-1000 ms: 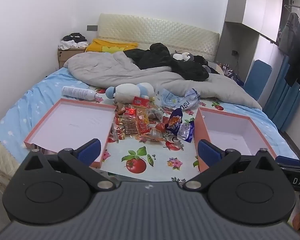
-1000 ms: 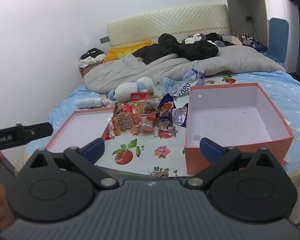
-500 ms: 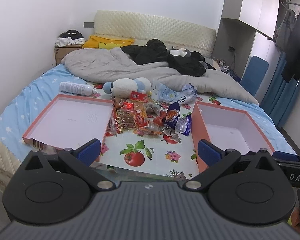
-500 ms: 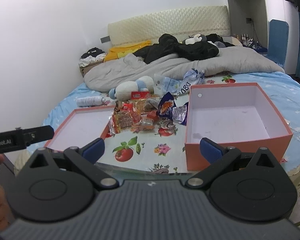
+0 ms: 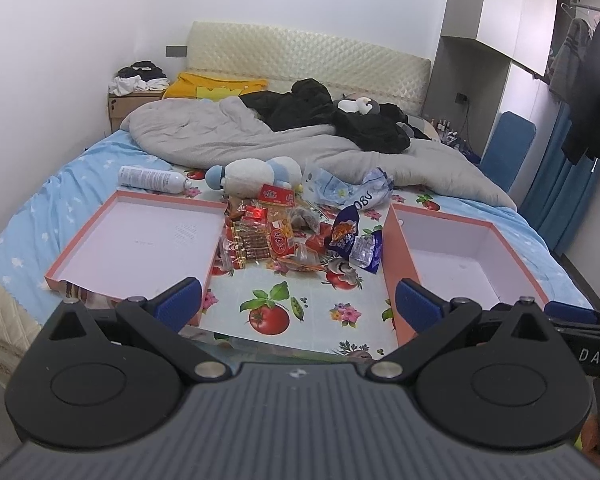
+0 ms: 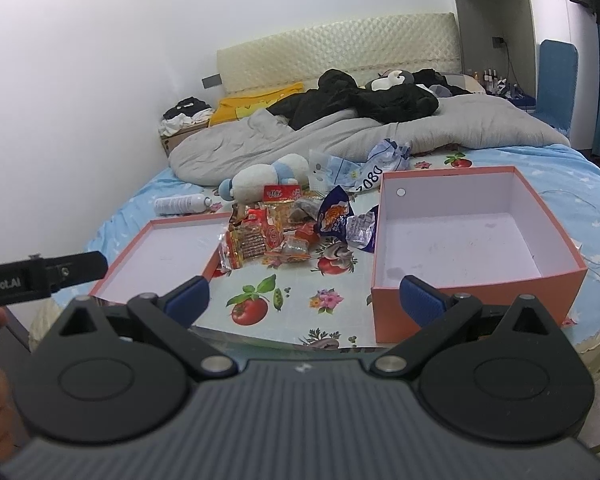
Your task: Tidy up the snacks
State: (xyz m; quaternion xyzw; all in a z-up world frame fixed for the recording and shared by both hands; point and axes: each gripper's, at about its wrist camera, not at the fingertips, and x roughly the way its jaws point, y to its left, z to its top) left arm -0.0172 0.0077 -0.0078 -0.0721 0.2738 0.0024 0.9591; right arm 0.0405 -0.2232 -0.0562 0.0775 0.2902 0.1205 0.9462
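Observation:
A pile of snack packets (image 5: 284, 236) (image 6: 284, 236) lies on a fruit-print cloth (image 5: 300, 304) on the bed, between a shallow orange box lid (image 5: 100, 236) (image 6: 140, 248) on the left and a deep orange box (image 5: 404, 248) (image 6: 476, 296) on the right. Both boxes hold nothing. A blue packet (image 5: 342, 232) (image 6: 332, 212) leans near the deep box. My left gripper (image 5: 298, 306) and right gripper (image 6: 304, 300) are open and empty, held back from the bed's near edge.
Behind the pile lie a plush toy (image 5: 256, 174), a white bottle (image 5: 152, 179), crumpled plastic bags (image 5: 352, 192), a grey duvet (image 5: 228, 136) and black clothes (image 5: 340, 116). A blue chair (image 5: 508, 148) stands right. A white cable (image 6: 596, 240) lies right of the deep box.
Both grippers have drawn back and risen slightly, so the bed and boxes look a little farther off. Nothing on the bed has moved; both grippers stay open.

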